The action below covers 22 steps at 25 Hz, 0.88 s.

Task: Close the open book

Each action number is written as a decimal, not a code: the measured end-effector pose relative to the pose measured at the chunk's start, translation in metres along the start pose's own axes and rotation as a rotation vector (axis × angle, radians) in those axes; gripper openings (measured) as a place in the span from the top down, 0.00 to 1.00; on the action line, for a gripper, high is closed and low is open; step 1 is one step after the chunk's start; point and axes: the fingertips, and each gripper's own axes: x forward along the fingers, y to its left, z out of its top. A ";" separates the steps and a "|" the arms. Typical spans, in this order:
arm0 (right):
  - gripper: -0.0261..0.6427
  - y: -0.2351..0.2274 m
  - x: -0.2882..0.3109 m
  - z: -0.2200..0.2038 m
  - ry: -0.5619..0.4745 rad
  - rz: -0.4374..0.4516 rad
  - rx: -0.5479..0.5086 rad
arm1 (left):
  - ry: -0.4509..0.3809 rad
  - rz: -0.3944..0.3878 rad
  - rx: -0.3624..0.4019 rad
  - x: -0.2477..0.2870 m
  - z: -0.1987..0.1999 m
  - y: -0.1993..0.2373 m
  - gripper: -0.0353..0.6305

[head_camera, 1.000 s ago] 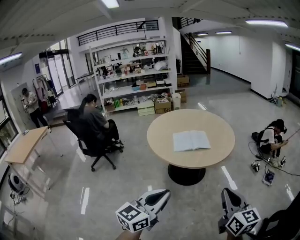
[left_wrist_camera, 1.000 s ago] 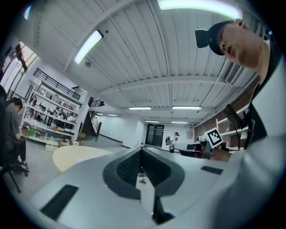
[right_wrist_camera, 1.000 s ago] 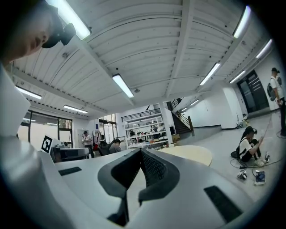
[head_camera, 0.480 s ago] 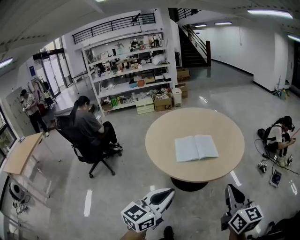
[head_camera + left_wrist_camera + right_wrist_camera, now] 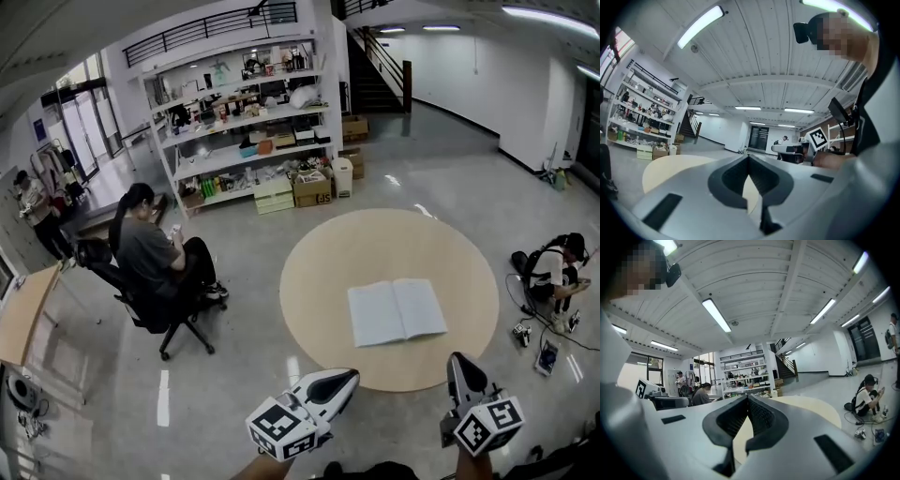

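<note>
A glossy grey floor filled the hall, with a long white rack of shelves packed with boxes along the far side. A round, pale wooden table stood in the middle. To its left a person sat in a black office chair, facing away from the table, and to its right another person crouched on the floor among cables. The book lay open and flat on the near right part of the table, pages up. The left gripper and the right gripper hung just short of the table's near edge, apart from the book. Both had their jaws clenched tip to tip, with nothing between them.
</note>
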 end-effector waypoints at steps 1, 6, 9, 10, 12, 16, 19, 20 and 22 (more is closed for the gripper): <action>0.96 -0.004 0.010 0.000 0.007 -0.001 -0.004 | 0.006 0.003 -0.006 0.006 -0.001 0.010 0.96; 0.96 -0.028 0.076 0.004 0.005 0.016 0.007 | -0.006 0.035 -0.054 0.043 0.006 0.069 0.96; 0.96 -0.044 0.114 0.011 0.007 0.051 -0.005 | -0.010 0.037 -0.036 0.076 0.016 0.092 0.96; 0.96 -0.049 0.125 0.011 0.012 0.067 -0.005 | -0.003 0.046 -0.029 0.085 0.017 0.100 0.96; 0.96 -0.059 0.150 0.014 0.022 0.099 -0.008 | 0.008 0.081 -0.034 0.104 0.016 0.121 0.96; 0.96 -0.085 0.197 0.024 0.046 0.159 -0.018 | 0.015 0.156 -0.054 0.142 0.017 0.162 0.96; 0.96 -0.100 0.226 0.027 0.057 0.190 -0.012 | 0.019 0.188 -0.063 0.163 0.019 0.183 0.96; 0.96 -0.104 0.233 0.026 0.063 0.197 -0.011 | 0.021 0.199 -0.061 0.168 0.019 0.189 0.96; 0.96 -0.112 0.249 0.028 0.070 0.203 -0.011 | 0.028 0.220 -0.056 0.177 0.021 0.202 0.96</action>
